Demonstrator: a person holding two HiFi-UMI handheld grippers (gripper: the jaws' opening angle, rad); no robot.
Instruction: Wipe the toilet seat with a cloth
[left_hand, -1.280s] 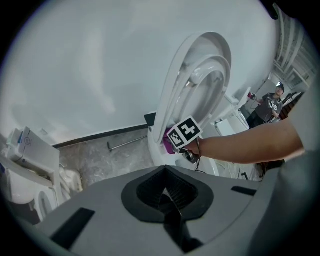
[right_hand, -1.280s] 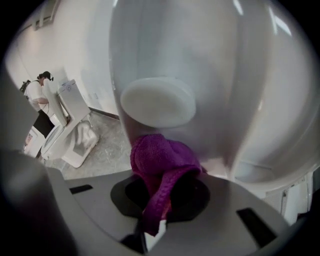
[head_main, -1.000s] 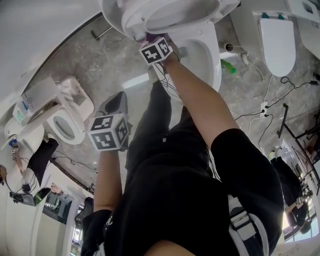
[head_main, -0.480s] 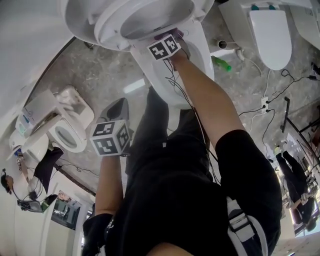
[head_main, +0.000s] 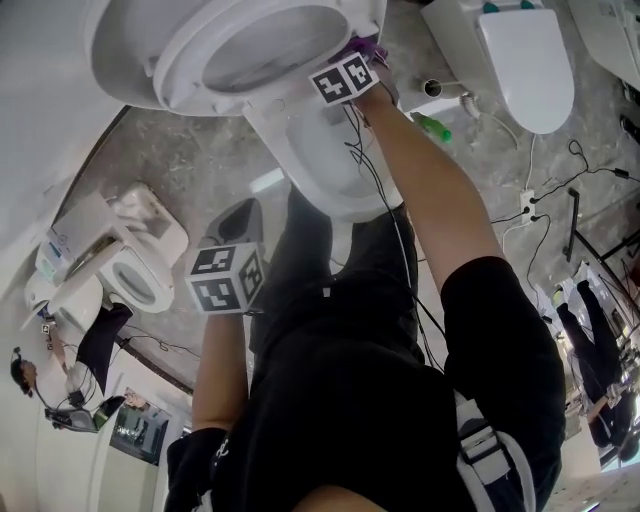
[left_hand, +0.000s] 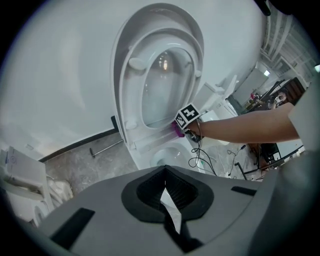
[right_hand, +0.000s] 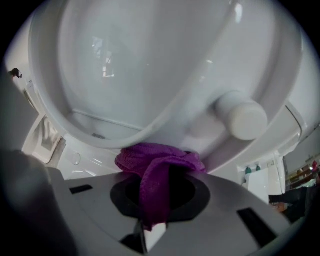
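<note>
the person stands over a white toilet whose seat (right_hand: 197, 122) is tipped up against the lid, and the right gripper (head_main: 362, 50) reaches in to it with a purple cloth (right_hand: 156, 167). its claw is clamped tight on a fold of the cloth, and the rest bunches out ahead of the jaws. that bunched part is pushed against the underside of the raised seat, on the edge of the ring just beside one of the round bumpers (right_hand: 243, 119), low down and close above the bowl (head_main: 310, 150). the left gripper (head_main: 232, 225) hangs back by the person's side, well apart from the toilet, its claw pinched together with nothing in it. from where i stand the wiping looks to be under way rather than finished. the cloth is working one low spot on the ring, and i'd guess the upper arc and the opposite side are yet to be covered. i can't be sure, though, because the whole seat is the same glossy white, with no streak or damp patch to show which parts have been wiped. the seat's top face is turned towards the lid and out of reach as it stands, so it would probably need lowering before that side can be wiped.
</note>
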